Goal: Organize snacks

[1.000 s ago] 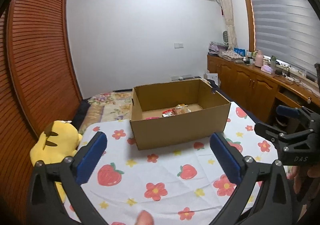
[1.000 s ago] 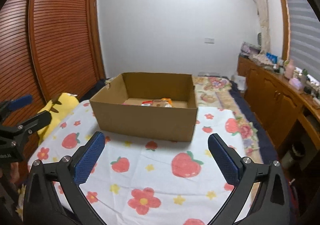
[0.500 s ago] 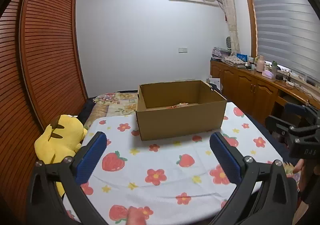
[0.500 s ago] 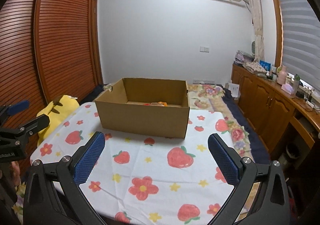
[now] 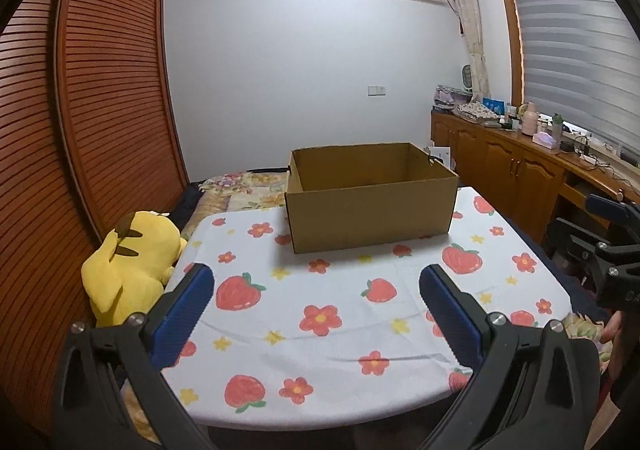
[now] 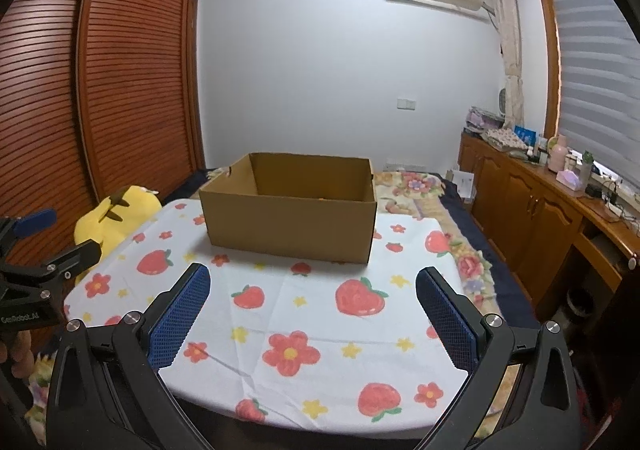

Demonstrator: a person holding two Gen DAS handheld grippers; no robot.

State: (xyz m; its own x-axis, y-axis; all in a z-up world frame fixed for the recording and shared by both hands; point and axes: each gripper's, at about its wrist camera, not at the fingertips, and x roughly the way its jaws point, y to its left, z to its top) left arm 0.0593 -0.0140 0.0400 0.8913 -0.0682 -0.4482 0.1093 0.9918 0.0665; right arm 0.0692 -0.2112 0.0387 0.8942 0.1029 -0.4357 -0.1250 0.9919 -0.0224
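Observation:
An open brown cardboard box [image 5: 370,211] stands at the far side of a table with a strawberry-and-flower cloth [image 5: 344,314]; it also shows in the right wrist view [image 6: 290,223]. Its inside is hidden by the near wall, so no snacks show. My left gripper [image 5: 316,310] is open and empty, held back over the table's near edge. My right gripper [image 6: 312,310] is open and empty, also back from the box. Each gripper shows at the side of the other's view, the right gripper [image 5: 612,250] and the left gripper [image 6: 36,266].
A yellow plush toy [image 5: 132,266] lies left of the table against the slatted wooden wardrobe [image 5: 80,129]. A bed with floral bedding [image 6: 420,189] lies behind the table. Wooden cabinets [image 6: 540,217] with clutter run along the right wall under the window.
Both grippers have pulled back and dropped lower from the box. The snacks seen inside the box earlier are now hidden behind its near wall.

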